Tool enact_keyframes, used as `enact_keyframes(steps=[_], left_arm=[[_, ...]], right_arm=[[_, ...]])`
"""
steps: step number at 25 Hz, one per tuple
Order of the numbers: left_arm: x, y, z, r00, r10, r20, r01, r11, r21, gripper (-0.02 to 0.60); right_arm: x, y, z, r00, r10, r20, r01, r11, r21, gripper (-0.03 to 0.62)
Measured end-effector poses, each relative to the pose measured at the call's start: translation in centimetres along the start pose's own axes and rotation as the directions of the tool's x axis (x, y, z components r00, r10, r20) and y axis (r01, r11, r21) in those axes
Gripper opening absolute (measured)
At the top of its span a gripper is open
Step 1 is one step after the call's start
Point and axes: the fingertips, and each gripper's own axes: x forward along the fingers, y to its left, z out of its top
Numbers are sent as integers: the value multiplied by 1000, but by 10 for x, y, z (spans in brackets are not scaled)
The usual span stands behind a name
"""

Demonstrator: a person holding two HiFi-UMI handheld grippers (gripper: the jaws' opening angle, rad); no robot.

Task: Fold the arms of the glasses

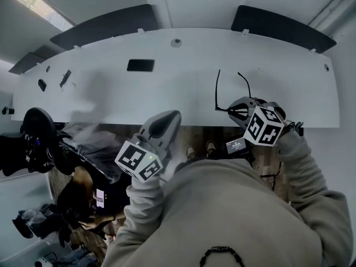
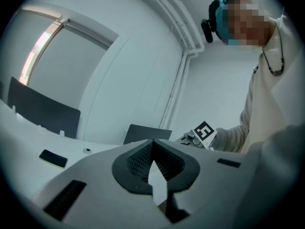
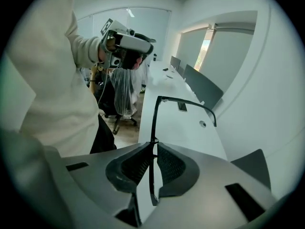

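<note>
**Right gripper** [image 3: 153, 163]: the jaws are closed on the front frame of the glasses [image 3: 153, 123], which stands edge-on between the pads. Both arms project beyond the jaw tips, unfolded, above the white tabletop [image 1: 167, 88].

**Left gripper** [image 2: 153, 168]: the jaws are pressed together with nothing between them. It sits well apart from the glasses.

**Step in hand:** the glasses are held up for folding, and no arm is folded yet.

**Next move, as judged:** bring the left jaws beside one arm's tip and swing it inward toward the frame. The right grip must hold steady, as the thin frame could twist between the pads.
</note>
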Motion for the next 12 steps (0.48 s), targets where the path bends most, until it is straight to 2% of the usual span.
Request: enact_keyframes(steps=[6,12], left_arm=[[42,-12,14,994,-109,-15,110,993,39,5],[84,-42,20,973,-226,-54,230,967,106,5]], right_arm=[[-33,11,0,999,-28,23,27,998,51,60],[-70,17,-7,995,-54,87,43,991,125,60]])
